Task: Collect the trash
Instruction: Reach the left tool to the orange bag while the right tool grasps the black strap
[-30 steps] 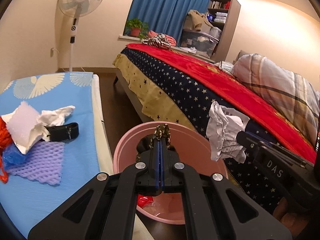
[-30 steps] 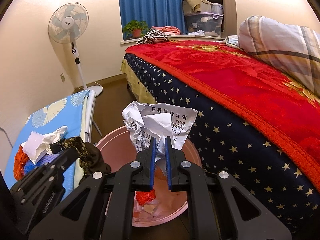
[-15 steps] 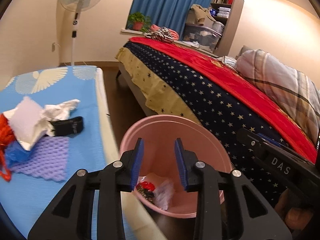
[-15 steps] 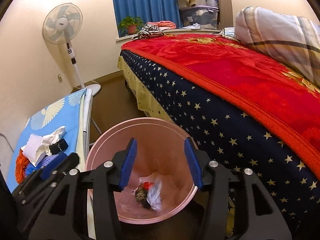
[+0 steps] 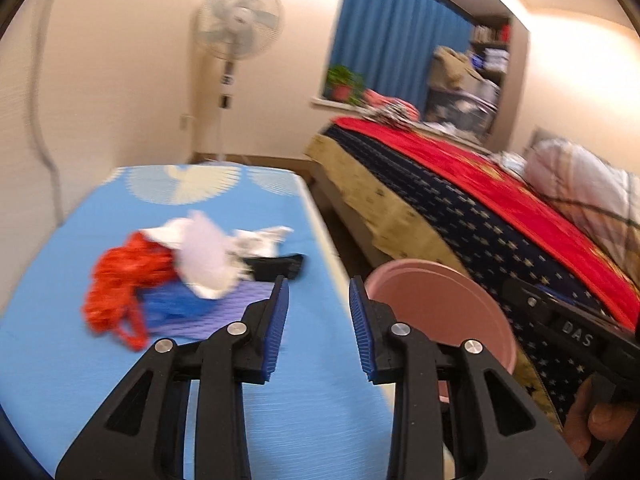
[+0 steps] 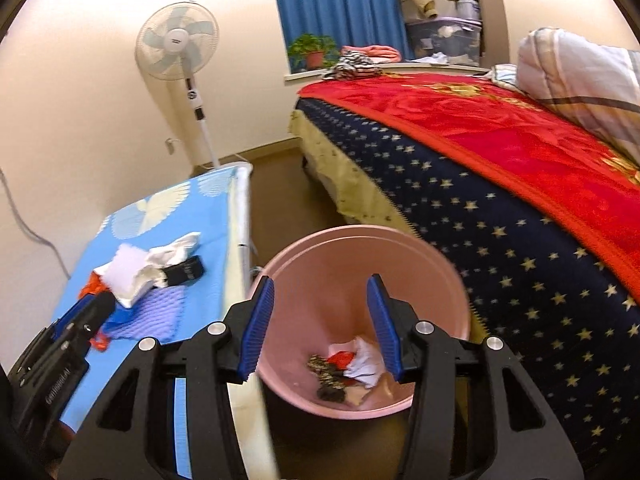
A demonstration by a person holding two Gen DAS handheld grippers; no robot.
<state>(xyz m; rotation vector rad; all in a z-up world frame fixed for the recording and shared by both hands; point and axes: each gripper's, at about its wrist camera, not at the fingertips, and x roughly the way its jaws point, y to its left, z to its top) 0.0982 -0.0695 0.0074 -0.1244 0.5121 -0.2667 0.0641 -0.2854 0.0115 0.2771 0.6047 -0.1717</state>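
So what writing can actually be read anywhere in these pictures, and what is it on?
"DAS": on the right gripper, seen from the left wrist view.
White lettering on the left gripper: too blurred to read.
Badge on the fan: too small to read.
Label on the black item: unreadable.

This is a bedroom in a home. A bed (image 6: 500, 184) with a red blanket over a navy star-patterned cover fills the right side, a plaid pillow (image 6: 580, 76) at its head. Blue curtains (image 6: 344, 4) hang over a sill holding a potted plant (image 6: 312, 52) and folded clothes. A standing fan (image 6: 178, 42) stands by the wall, and shelves with storage boxes (image 6: 444, 36) fill the far corner.
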